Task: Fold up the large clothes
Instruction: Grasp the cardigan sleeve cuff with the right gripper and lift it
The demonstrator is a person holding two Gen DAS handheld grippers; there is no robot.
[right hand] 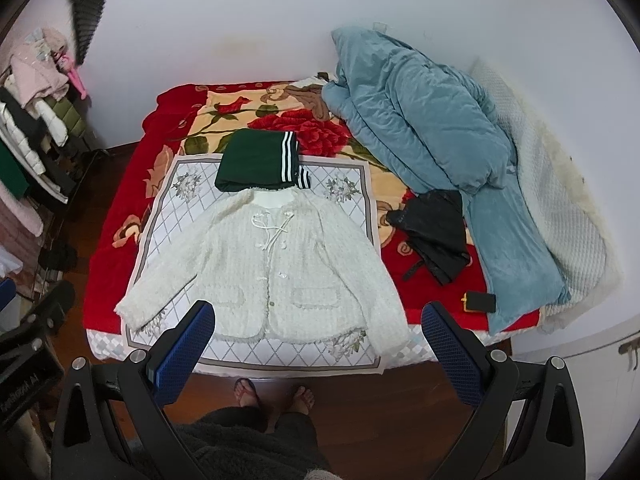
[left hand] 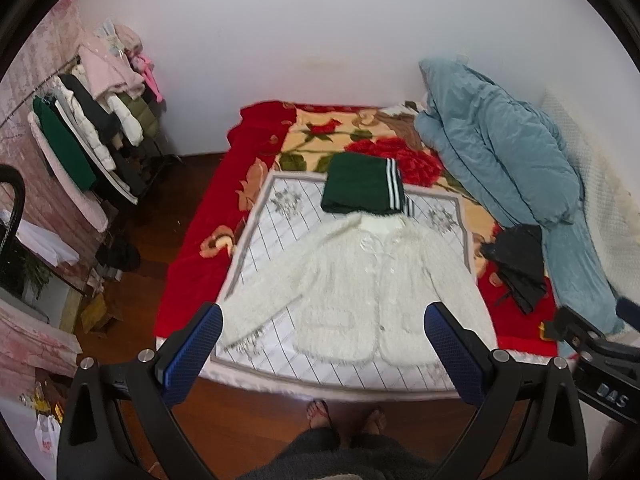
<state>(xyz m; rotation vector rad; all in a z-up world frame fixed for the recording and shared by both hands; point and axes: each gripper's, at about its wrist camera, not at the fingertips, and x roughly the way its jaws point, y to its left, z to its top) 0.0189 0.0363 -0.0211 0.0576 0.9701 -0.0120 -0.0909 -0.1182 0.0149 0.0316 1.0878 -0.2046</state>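
A white fuzzy jacket (right hand: 264, 264) lies spread flat on the bed (right hand: 116, 280); left tool (left hand: 322, 344) and right tool (right hand: 320, 340) hover wide open, empty.

A rumpled blue duvet (right hand: 432, 128) lies along the right side of the bed, over a red floral blanket (right hand: 280, 120) and beside a white quilted cover (right hand: 560, 208). A black umbrella (right hand: 436, 232) rests just beside the duvet, with a small black case (right hand: 480, 302) near the bed's front edge. At left, a clothes rack (left hand: 92, 128) hangs crowded above the wooden floor (left hand: 192, 200).
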